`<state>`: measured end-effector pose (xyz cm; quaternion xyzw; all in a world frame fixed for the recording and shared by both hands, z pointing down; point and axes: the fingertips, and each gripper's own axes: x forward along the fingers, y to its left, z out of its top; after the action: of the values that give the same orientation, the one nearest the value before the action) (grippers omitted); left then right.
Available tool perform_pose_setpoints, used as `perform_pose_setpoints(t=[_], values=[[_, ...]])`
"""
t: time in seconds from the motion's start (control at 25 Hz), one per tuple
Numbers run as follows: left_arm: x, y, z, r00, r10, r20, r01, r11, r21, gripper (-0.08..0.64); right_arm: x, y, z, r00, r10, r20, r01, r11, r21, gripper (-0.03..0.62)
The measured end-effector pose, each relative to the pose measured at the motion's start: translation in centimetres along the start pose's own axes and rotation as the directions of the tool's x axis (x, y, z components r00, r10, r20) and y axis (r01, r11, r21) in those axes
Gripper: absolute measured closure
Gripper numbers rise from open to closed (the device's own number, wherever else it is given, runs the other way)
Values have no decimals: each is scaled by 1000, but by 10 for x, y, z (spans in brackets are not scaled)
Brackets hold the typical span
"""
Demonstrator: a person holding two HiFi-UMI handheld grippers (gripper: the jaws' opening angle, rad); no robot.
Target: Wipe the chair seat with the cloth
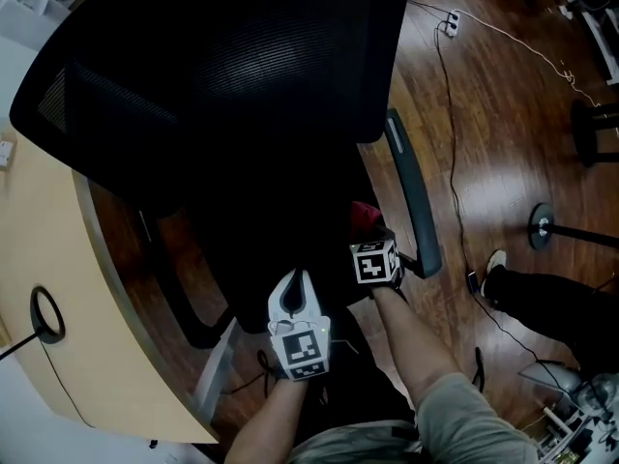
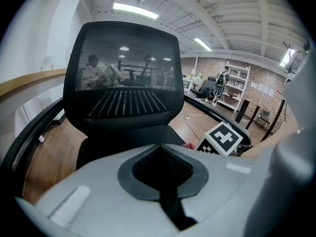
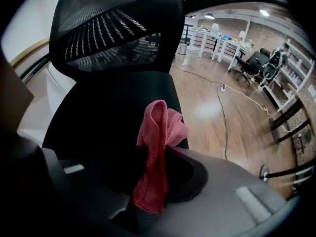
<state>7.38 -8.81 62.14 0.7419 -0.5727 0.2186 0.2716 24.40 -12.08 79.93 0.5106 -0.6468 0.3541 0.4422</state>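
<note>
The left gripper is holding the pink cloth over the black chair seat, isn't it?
Not the left one. The right gripper has its jaws closed on the pink cloth over the black chair seat; the right gripper view shows it. The left gripper holds nothing.

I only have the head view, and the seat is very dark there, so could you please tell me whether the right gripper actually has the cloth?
Observer: Yes. The right gripper view shows the right gripper with its jaws closed on a bunched pink cloth, whose free end sticks out past them.
Operator: Is the cloth down on the seat?
Observer: It is over the black chair seat, near the seat's right edge. I cannot tell whether it touches.
Operator: And the left gripper?
Observer: In its own view the left gripper has its jaws together with nothing between them, and it points toward the backrest.
</note>
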Motion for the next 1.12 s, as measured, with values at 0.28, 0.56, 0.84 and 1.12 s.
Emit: perform_pose_setpoints(t=[0.28,0.56,0.84,1.12], values=[[-50,47,-28,997,73,12,-73,997,-28,555,-21,50,11,995,64,75,-64,998,0,496],[-148,110,-60,980,196,-19,-197,978,-74,555,-70,256,-20,921,390,16,-375,895,-241,495],[-173,144,-93,960,276,-40,-278,956,-91,555,-58,362,-83,858,495,-136,-508,777,-372,495],[-154,124,-138,956,264,-129,-274,959,-68,555,-33,300,-92,891,443,-101,-450,832,-324,495]])
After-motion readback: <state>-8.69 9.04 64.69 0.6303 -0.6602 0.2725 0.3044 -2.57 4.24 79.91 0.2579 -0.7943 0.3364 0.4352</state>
